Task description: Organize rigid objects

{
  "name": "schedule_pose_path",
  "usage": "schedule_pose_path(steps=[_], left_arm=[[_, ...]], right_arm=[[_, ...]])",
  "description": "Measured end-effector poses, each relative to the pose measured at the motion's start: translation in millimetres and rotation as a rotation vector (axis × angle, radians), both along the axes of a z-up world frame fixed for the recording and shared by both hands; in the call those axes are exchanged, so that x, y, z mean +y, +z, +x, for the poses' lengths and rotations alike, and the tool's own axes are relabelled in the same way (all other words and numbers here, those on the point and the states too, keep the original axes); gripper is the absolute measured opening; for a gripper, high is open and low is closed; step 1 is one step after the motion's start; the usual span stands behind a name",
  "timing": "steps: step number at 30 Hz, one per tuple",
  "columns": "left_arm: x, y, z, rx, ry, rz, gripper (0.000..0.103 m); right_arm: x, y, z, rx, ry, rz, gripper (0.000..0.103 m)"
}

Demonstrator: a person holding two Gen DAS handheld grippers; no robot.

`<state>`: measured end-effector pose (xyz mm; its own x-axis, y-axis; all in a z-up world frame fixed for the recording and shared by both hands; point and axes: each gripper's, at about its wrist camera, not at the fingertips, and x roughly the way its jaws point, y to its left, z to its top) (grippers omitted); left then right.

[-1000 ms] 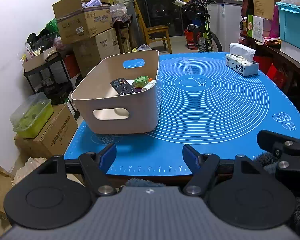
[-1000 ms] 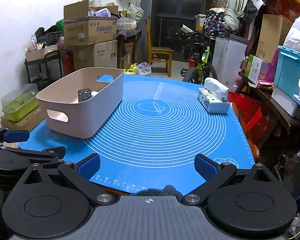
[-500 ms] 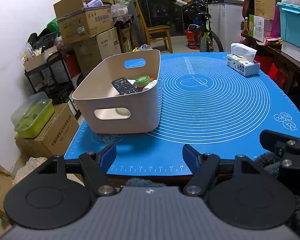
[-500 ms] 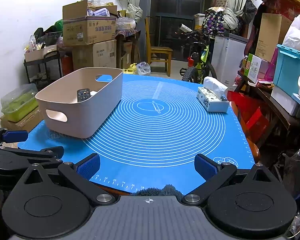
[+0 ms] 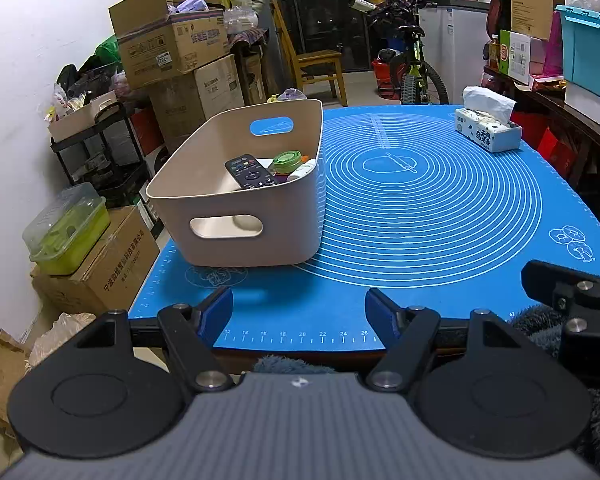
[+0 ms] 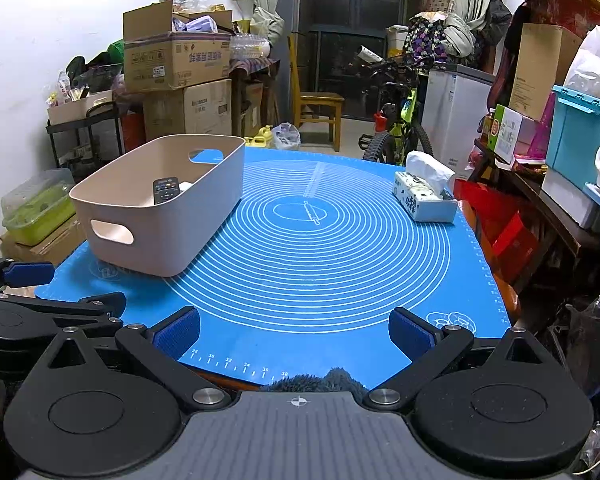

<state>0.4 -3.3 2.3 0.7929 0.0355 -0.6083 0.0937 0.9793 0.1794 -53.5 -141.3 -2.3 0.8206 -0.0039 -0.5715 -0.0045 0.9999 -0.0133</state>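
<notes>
A beige plastic bin [image 5: 252,236] stands on the left of the blue mat [image 5: 440,208]; it also shows in the right wrist view [image 6: 172,236]. Inside lie a black remote [image 5: 249,171], a green-lidded jar [image 5: 287,161] and a white bottle [image 5: 302,170]; the right wrist view shows only the remote [image 6: 165,190]. My left gripper [image 5: 299,314] is open and empty at the mat's near edge, in front of the bin. My right gripper [image 6: 296,330] is open and empty at the near edge, right of the bin.
A tissue box [image 5: 487,133] sits at the mat's far right, also in the right wrist view [image 6: 422,200]. Cardboard boxes [image 5: 172,44] and a green-lidded container [image 5: 66,232] crowd the left. A bicycle [image 6: 396,128], chair [image 6: 318,108] and loaded shelves [image 6: 572,152] stand behind and right.
Both views shift slightly: the bin and mat sit a little differently in frame. Both grippers stay open and empty.
</notes>
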Motion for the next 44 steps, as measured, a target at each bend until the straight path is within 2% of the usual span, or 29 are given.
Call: schedule_pose_path(steps=[44], left_arm=[[7.6, -1.8, 0.7, 0.007, 0.008, -0.007, 0.074]], right_arm=[[1.8, -4.9, 1.6, 0.01, -0.004, 0.004, 0.1]])
